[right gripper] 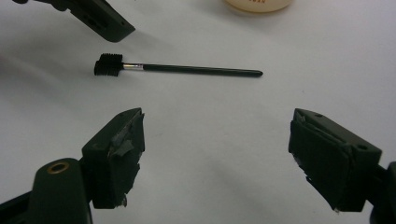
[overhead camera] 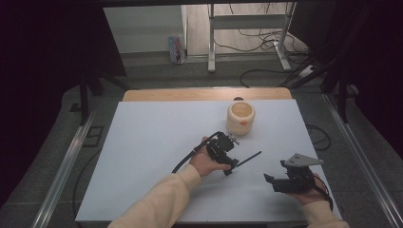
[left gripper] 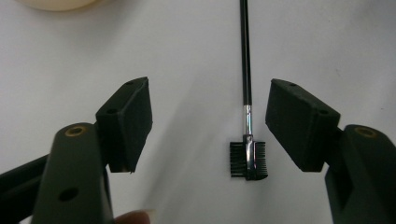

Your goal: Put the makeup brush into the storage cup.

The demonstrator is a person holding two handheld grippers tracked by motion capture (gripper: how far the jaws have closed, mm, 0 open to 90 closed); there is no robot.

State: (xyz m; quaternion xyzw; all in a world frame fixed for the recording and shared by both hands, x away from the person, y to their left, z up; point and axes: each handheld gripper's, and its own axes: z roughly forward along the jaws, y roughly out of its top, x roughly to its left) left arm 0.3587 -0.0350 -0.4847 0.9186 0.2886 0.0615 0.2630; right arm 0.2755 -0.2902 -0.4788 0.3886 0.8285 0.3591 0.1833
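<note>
Brow brush [left gripper: 246, 154] lies flat on the white counter [overhead camera: 142, 142], near the cream cup [overhead camera: 240, 117], handle pointing away from my left claw [left gripper: 208, 123]. Left claw is spread, hovering right over the brush head, not touching it. My right claw [right gripper: 217, 154] is spread too, empty, well apart from the brush.

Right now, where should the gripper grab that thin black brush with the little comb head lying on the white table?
Grip the thin black brush on its slim handle just beyond the silver band, coming straight down from above. It lies flat on the white table, and the open left gripper already straddles it near the head.
</note>
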